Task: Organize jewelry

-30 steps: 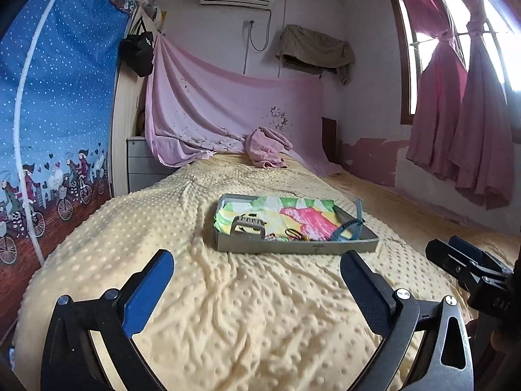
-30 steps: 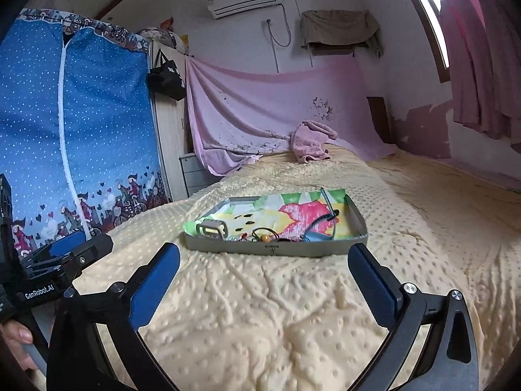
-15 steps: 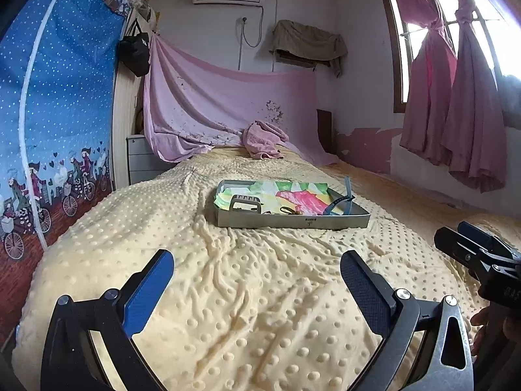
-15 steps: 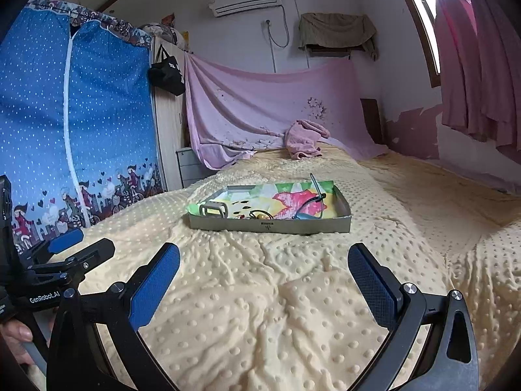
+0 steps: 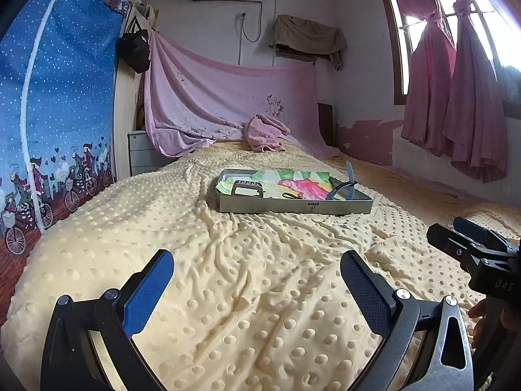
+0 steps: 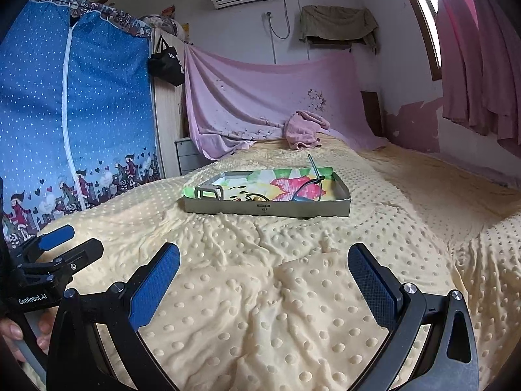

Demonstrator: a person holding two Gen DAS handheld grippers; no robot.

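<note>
The left gripper [image 5: 257, 280] hung over the yellow blanket [image 5: 260, 293] with its fingers spread wide and nothing between them. The right gripper [image 6: 263, 277] was likewise wide apart and empty. Well ahead of both, the grey tray [image 6: 267, 209] sat on the bed, lined with bright paper (a blue hairband [image 5: 342, 187] leaned against its right rim, small pieces beside it too tiny to identify).
</note>
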